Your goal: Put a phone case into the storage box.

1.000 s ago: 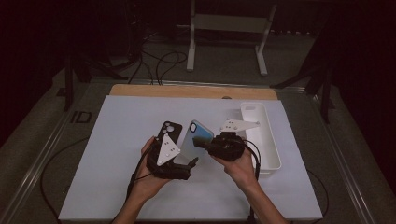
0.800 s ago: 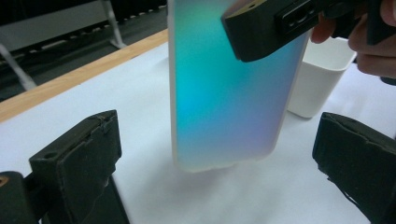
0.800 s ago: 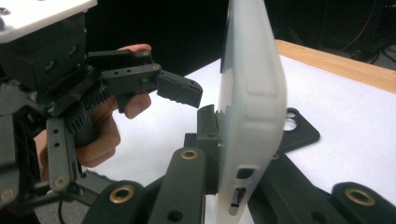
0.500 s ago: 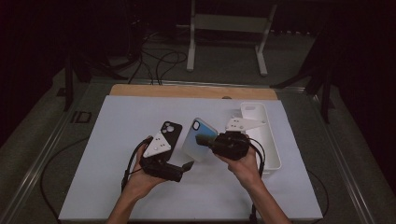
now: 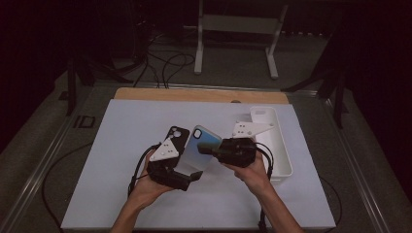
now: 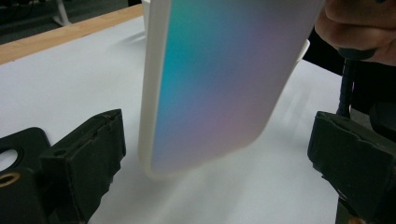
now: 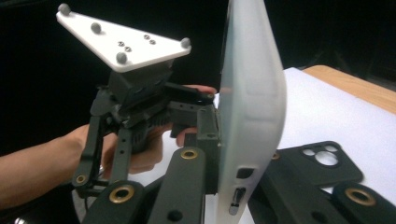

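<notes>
My right gripper [image 5: 206,149] is clamped on the iridescent phone case [image 5: 194,151], its jaws pinching the case's thin wall, and it holds the case tilted just above the white counter [image 5: 121,126], near the middle. In the right gripper view the case [image 7: 252,107] stands on edge between my black jaws, its frosted white side with the button cut-outs facing the camera. My left gripper [image 5: 187,177] sits just beside the case's lower end with its jaws spread wide; in the left gripper view the case's blue-to-pink back [image 6: 219,79] hangs between those two jaws without either pad touching it. A black phone case [image 5: 176,137] lies flat on the counter just behind my left gripper, camera holes up. A white tray [image 5: 282,145] rests on the counter to the right, beside my right hand [image 5: 252,174].
</notes>
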`<state>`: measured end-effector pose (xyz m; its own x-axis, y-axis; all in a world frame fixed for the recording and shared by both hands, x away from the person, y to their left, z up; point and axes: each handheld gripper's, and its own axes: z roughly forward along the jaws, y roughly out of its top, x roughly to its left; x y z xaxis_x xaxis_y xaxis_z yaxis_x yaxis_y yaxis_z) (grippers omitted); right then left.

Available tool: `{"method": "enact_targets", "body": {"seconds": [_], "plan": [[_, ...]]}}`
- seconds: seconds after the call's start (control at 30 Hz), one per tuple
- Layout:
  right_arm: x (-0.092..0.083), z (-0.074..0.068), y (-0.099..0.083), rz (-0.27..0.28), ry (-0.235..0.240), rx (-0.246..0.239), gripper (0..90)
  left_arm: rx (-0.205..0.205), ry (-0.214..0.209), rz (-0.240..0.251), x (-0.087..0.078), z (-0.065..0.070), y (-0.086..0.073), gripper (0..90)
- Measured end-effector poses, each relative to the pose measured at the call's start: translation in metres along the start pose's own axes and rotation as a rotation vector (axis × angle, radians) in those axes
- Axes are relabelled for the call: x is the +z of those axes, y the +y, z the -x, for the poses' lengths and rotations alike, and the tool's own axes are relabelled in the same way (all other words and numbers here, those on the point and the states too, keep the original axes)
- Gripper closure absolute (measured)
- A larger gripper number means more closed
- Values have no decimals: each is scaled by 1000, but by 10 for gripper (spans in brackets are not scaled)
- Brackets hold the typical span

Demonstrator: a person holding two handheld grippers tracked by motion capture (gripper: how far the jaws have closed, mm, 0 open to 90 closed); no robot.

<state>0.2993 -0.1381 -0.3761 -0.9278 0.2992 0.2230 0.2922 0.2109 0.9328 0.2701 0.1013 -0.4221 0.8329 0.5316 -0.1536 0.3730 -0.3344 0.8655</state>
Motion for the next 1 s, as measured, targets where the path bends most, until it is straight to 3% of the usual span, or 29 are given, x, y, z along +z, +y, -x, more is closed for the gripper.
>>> {"method": "enact_targets", "body": {"seconds": [0.2, 0.37, 0.7, 0.83, 0.9, 0.93, 1.0], "plan": [[4, 0, -2, -12, 44, -4, 866, 1, -28, -4, -1, 0, 1, 117], [10, -2, -2, -45, 99, -22, 866, 20, -89, -15, 1, 3, 0, 222], [7, 2, 2, -54, 110, -57, 845, 50, -122, -4, -6, -1, -1, 570], [6, 4, 2, -67, 88, -80, 728, 58, -129, -24, -3, -1, -2, 693], [7, 3, 2, -71, 74, -86, 728, 58, -129, -24, -3, -1, -2, 727], [8, 3, 1, -80, 44, -108, 610, 47, -132, -35, 0, -1, -3, 787], [9, 1, 1, -81, 31, -112, 530, 49, -135, -31, 1, 0, -3, 841]]}}
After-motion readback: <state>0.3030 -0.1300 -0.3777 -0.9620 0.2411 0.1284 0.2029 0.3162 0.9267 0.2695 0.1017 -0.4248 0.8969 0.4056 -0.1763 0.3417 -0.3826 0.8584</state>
